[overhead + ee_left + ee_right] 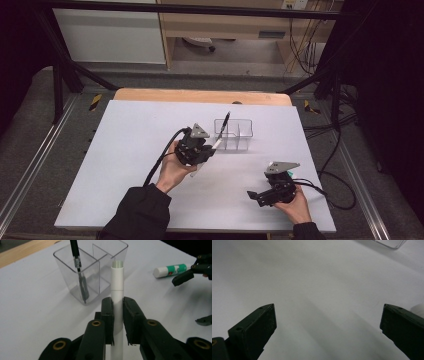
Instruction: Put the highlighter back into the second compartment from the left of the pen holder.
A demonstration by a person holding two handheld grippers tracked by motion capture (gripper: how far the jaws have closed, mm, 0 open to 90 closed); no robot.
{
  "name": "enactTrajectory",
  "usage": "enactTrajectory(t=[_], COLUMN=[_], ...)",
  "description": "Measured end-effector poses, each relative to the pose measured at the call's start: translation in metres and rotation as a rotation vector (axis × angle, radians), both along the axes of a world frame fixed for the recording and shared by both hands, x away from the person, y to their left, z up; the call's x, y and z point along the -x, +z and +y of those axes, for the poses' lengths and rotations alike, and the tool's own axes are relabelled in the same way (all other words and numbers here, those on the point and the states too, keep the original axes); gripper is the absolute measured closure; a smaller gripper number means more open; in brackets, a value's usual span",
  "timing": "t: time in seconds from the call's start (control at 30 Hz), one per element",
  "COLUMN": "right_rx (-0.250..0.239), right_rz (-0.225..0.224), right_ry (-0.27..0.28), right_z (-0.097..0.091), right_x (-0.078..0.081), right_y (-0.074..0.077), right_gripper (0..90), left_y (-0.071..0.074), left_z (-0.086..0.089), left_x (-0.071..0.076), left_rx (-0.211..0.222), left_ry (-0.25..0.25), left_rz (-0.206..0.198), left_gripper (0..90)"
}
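My left gripper is shut on a white tube with a pale green tip, and holds it upright above the white table. In the high view this gripper sits just left of a clear divided organizer. A black pen leans in one compartment of the organizer. My right gripper stands open over bare table with nothing between its jaws. In the high view it is near the front right of the table, in a person's hand.
A glue stick with a green label lies on the table close to the right gripper's black jaws. The white sheet covers a wooden table. Black frame posts and cables stand around the table's edges.
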State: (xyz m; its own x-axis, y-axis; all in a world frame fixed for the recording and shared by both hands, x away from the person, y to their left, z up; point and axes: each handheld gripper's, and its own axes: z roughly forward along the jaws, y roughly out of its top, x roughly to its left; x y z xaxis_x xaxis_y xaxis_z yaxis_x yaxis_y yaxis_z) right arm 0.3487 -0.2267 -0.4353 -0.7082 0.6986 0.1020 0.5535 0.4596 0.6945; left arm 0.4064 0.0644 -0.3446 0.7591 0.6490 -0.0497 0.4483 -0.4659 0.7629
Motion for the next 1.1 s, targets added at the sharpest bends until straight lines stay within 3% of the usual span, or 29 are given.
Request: enactTrajectory(t=[0.37,1.1], right_rx=[-0.004,-0.005], right_rz=[0.0,-0.002], right_ry=[-0.001,0.001], right_z=[-0.001,-0.001], right_x=[0.0,0.0], right_y=[0.001,0.001], right_gripper=[1.3,1.2], left_y=[0.021,0.045], left_z=[-0.016,-0.038], left_x=[-0.004,-0.027], left_rx=[0.059,0.138], left_ry=[0.002,0.035], left_rz=[-0.061,-0.146], left_gripper=[78.2,78.2])
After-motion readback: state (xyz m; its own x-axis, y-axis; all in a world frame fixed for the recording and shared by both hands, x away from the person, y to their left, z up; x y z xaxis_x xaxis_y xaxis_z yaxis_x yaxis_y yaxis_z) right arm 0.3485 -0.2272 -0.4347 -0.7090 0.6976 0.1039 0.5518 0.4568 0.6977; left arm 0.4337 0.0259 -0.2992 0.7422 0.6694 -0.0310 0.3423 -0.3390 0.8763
